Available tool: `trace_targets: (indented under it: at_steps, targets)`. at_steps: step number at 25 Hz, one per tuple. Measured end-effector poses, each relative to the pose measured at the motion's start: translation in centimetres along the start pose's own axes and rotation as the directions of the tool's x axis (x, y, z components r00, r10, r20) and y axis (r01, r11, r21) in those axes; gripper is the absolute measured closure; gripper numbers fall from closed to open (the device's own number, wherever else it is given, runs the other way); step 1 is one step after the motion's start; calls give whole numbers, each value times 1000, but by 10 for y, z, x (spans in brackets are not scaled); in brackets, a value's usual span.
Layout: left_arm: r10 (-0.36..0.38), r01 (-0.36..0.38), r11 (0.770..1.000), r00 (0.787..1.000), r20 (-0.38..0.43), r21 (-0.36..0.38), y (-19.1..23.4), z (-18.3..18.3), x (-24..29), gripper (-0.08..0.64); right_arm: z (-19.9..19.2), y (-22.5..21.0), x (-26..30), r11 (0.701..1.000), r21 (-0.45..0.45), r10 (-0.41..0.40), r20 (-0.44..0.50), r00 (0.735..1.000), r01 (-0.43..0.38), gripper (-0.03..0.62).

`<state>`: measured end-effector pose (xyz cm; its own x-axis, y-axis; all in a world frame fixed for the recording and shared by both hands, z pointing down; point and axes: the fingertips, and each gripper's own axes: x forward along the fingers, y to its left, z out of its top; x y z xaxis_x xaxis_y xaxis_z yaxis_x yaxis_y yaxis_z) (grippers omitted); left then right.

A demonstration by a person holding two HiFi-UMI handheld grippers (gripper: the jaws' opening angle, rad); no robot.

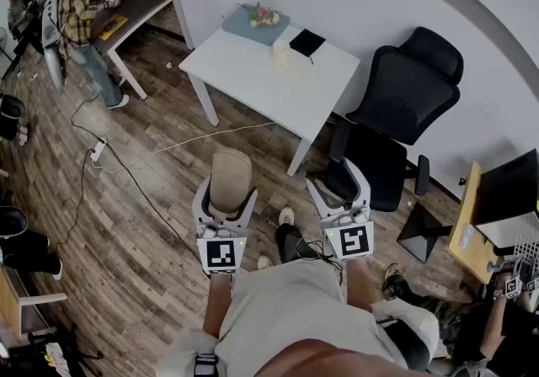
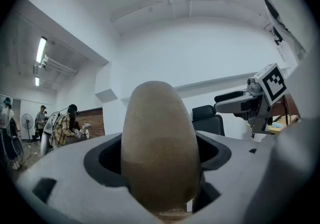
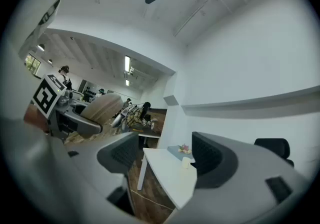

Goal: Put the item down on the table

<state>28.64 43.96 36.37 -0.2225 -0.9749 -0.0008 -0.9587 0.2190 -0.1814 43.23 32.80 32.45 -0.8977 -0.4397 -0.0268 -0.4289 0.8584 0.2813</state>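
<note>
Left tongs [image 1: 227, 195]: clamped on tan item [image 1: 231, 172] | right tongs [image 1: 339, 184]: wide apart

- Left gripper [image 1: 227, 193] clamps a tan oval item [image 1: 231, 175] above the wood floor [image 1: 143, 232].
- Right gripper [image 1: 337, 181]: jaws apart, empty.
- White table [image 1: 253, 64] ahead, black chair [image 1: 408, 85] beside it.

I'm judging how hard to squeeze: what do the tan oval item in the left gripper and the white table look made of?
The tan oval item: matte, finely grained, no shine, darker lower half; perhaps felt, cork or pressed fibre. The white table: smooth flat white top, thin white legs; probably laminated board on painted metal.
</note>
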Motion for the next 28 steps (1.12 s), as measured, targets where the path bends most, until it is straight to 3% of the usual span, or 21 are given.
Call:
trace_targets:
  at_steps: [5,11,16,25,28]
  targets:
    - [-5,5,1000,1000,-2,3,-16,7,-48,164,7,34,-43,999,30,26,-20,999,-26,270]
    - [-11,11,1000,1000,2,18,-21,11,-61,164,10,40,-51,999,41,14,-11,1000,-14,245]
    - [-9,9,1000,1000,-4,29,-15,9,-43,164,6,35,-33,998,52,20,-3,1000,-20,245]
    - [16,-16,1000,1000,-16,-17,13,8,21,164,-5,9,36,998,42,45,6,999,-45,245]
    - [15,-15,999,1000,1,30,23,7,43,164,-5,-3,57,998,42,46,20,999,-47,247]
